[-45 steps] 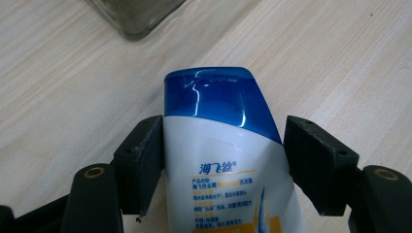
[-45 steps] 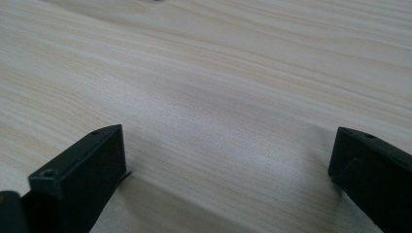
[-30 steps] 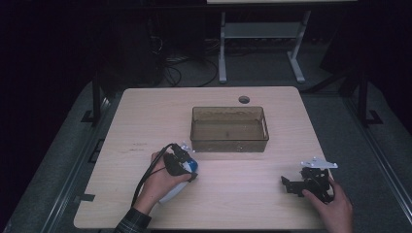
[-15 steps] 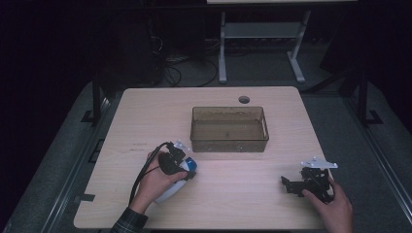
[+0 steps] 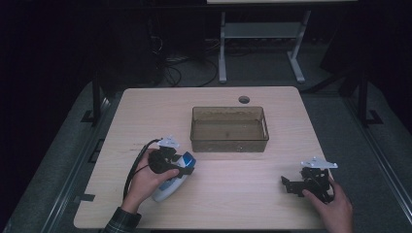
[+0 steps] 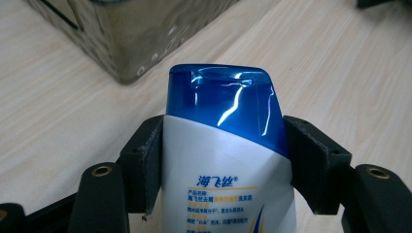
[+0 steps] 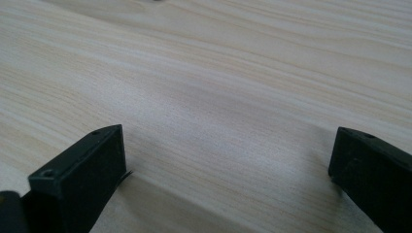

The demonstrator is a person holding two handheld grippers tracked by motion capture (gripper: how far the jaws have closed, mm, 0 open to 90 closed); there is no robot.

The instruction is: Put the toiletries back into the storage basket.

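While clamped in the left gripper (image 5: 182, 165) fingers, shampoo bottle (image 6: 226, 160) now nearer the bin (image 5: 229, 130); right gripper (image 7: 226, 179) fingers apart.

The left gripper (image 5: 184, 164), its jaws clamped on the white bottle (image 5: 171, 182) with the blue cap (image 5: 188, 159), moved a little toward the far side of the table (image 5: 145, 111) over the last second. It carried the bottle closer to the near left corner of the clear bin (image 5: 229, 143). The person's left hand (image 5: 148, 182) advanced with it, so more of the forearm and the plaid sleeve (image 5: 121, 222) came into the high view at the near edge. The bottle's cap ended just near the bin's wall, not touching it.
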